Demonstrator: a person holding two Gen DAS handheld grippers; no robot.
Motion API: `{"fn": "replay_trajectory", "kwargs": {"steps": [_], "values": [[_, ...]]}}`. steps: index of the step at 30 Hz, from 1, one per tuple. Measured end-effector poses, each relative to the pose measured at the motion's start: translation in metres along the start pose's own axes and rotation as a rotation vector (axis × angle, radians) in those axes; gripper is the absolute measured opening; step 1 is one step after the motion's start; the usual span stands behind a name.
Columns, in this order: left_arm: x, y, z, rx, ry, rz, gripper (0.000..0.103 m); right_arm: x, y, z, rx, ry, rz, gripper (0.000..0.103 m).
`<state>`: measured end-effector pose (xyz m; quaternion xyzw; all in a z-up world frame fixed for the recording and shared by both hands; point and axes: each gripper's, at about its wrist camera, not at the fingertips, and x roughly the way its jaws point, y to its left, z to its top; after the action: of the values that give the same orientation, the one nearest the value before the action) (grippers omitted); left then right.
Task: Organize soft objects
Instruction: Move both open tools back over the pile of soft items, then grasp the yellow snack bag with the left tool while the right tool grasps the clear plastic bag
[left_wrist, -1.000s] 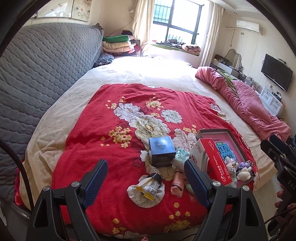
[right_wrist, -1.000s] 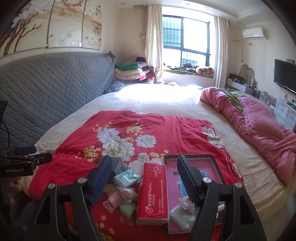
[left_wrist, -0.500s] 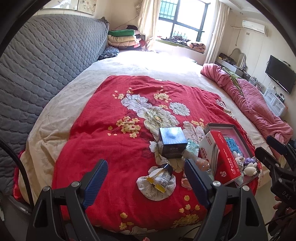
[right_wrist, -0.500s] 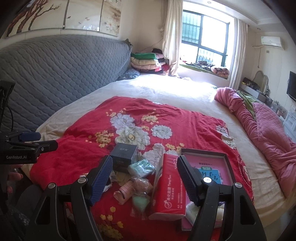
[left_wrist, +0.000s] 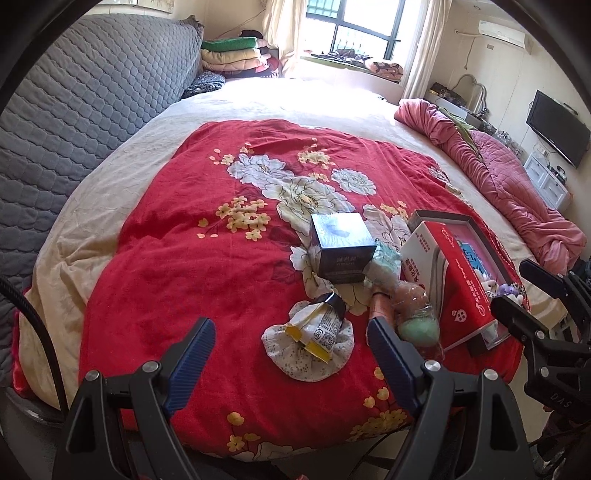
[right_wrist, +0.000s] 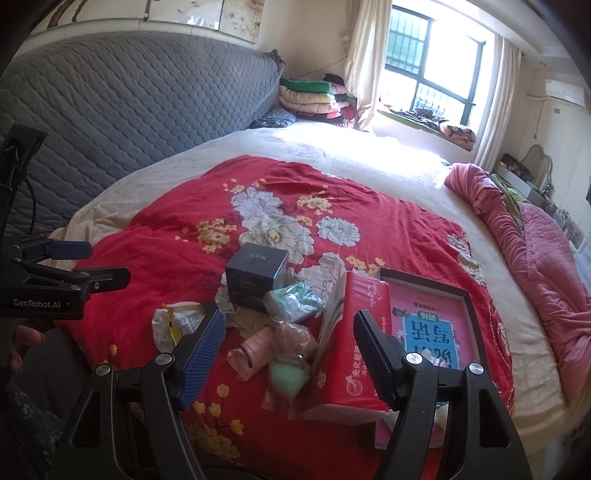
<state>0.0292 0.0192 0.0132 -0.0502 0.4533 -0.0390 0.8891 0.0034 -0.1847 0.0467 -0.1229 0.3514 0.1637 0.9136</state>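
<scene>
Hovering over the near edge of the bed (left_wrist: 122, 147), both tools are empty. Left hand-held gripper (left_wrist: 290, 341): jaws spread wide, nothing between them, aimed at the floral cloth pouch (left_wrist: 306, 350) with a yellow-labelled packet (left_wrist: 317, 326) lying on it. Right hand-held gripper (right_wrist: 290, 338): likewise spread, empty, above the bagged pink and green puffs (right_wrist: 291, 354).

Soft things sit clustered on the red floral blanket (left_wrist: 207, 266), between the dark cube box (left_wrist: 341, 245) and the red tissue pack (right_wrist: 354, 343), which leans on the open tray (right_wrist: 461, 295).

Risks, as I judge them: the pieces touch and overlap, so a closing jaw may catch a neighbour or the blanket itself. The loose bag film could slip. Nudging the tissue pack might tip it over.
</scene>
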Motion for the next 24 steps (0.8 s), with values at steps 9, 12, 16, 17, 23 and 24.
{"fn": "replay_trajectory", "kwargs": {"steps": [9, 12, 16, 17, 23, 24], "values": [[0.041, -0.007, -0.013, 0.022, 0.081, -0.025, 0.084, 0.031, 0.002, -0.017, -0.009, 0.067, 0.02, 0.074], [0.051, -0.011, -0.014, 0.028, 0.093, -0.04, 0.084, 0.04, 0.0, -0.021, -0.012, 0.086, 0.018, 0.074], [0.064, -0.012, -0.013, 0.029, 0.116, -0.05, 0.084, 0.052, -0.002, -0.022, -0.022, 0.106, 0.015, 0.074], [0.067, -0.012, -0.012, 0.032, 0.12, -0.054, 0.084, 0.056, -0.001, -0.022, -0.03, 0.114, 0.011, 0.074], [0.083, -0.015, -0.002, 0.043, 0.134, -0.075, 0.084, 0.071, -0.001, -0.023, -0.043, 0.135, 0.017, 0.074], [0.087, -0.016, 0.0, 0.046, 0.137, -0.077, 0.084, 0.072, -0.001, -0.023, -0.045, 0.138, 0.014, 0.074]]}}
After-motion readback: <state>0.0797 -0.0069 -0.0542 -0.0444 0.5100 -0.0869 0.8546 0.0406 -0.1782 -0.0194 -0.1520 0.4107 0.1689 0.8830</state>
